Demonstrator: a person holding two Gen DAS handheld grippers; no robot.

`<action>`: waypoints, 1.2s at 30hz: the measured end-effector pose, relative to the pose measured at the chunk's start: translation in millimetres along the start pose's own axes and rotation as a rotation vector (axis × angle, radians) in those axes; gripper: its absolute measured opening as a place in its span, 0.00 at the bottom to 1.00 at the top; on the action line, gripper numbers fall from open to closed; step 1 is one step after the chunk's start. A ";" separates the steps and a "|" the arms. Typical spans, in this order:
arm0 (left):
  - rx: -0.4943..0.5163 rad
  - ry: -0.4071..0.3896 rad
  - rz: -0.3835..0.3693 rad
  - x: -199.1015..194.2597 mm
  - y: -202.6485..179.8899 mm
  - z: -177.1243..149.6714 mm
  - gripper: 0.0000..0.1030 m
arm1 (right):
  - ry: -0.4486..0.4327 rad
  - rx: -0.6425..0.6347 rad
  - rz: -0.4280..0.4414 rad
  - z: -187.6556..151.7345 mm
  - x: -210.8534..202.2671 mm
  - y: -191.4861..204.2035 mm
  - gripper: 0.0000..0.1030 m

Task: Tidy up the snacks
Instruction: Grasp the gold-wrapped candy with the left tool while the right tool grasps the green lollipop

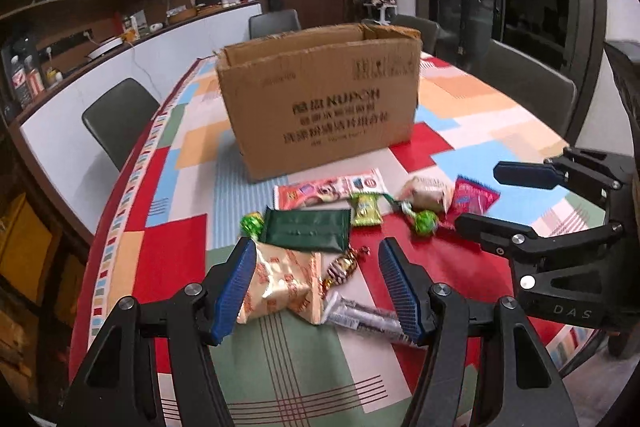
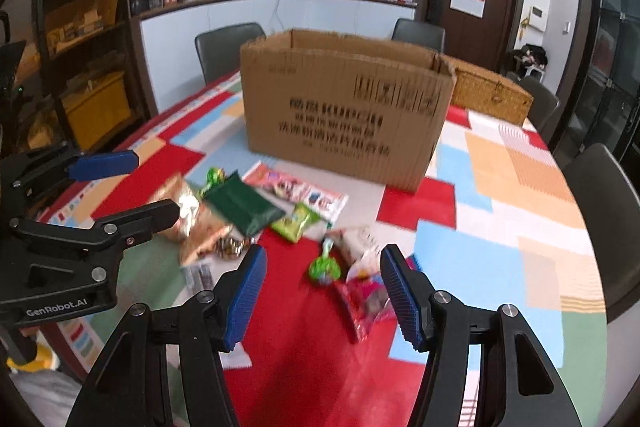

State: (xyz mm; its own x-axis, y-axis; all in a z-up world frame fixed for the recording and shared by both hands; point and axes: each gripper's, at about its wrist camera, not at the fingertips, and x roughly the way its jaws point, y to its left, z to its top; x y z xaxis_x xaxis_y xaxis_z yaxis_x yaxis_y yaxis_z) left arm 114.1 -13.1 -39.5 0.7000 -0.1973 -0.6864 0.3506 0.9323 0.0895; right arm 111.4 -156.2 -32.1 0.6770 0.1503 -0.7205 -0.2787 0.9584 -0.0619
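Colourful tablecloth (image 1: 168, 267) holds your snacks (image 1: 304, 227), spread near the open cardboard box (image 1: 320, 99), probably waiting to go inside. Your left gripper (image 1: 318, 287) and right gripper (image 2: 322, 291) hover half-open, holding nothing.

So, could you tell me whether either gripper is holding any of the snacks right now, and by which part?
Nothing is held: the left gripper and right gripper both hang open above the snacks, pads touching nothing.

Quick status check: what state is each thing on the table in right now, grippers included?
Brown cardboard box: upright, top open.
Dark green flat packet: lying loose on the table.
Gold patterned snack bag: lying between the left gripper's fingers, ungripped.
Left gripper: open.
Right gripper: open, empty.
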 end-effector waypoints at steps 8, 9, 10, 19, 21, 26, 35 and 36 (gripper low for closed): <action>0.109 0.005 0.001 18.6 -18.5 -12.4 0.53 | 0.039 -0.041 0.019 -9.6 16.1 7.2 0.52; 0.119 0.007 0.004 20.7 -19.7 -12.7 0.52 | 0.043 -0.045 0.021 -9.6 18.9 7.5 0.51; 0.128 0.012 0.005 23.3 -21.0 -13.3 0.51 | 0.047 -0.048 0.022 -8.9 21.1 7.2 0.49; 0.112 0.071 -0.039 46.5 -16.9 -14.5 0.39 | 0.093 -0.057 0.042 -9.4 44.6 5.8 0.43; 0.109 0.087 -0.055 52.8 -16.6 -15.3 0.38 | 0.097 -0.053 0.043 -8.8 47.1 4.6 0.42; 0.107 0.118 -0.075 64.7 -16.7 -15.4 0.35 | 0.111 -0.053 0.057 -7.4 54.1 3.8 0.39; 0.084 0.149 -0.092 77.8 -13.3 -15.4 0.32 | 0.141 -0.040 0.077 -7.1 67.9 2.1 0.36; 0.079 0.154 -0.098 79.6 -13.2 -15.2 0.31 | 0.145 -0.039 0.078 -7.0 69.8 1.7 0.36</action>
State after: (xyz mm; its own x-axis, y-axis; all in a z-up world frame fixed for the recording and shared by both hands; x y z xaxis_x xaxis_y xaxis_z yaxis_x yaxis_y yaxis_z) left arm 155.8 -36.5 -106.3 0.5584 -0.2316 -0.7966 0.4642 0.8831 0.0686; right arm 153.5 -145.8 -87.4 0.5478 0.1846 -0.8160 -0.3543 0.9348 -0.0264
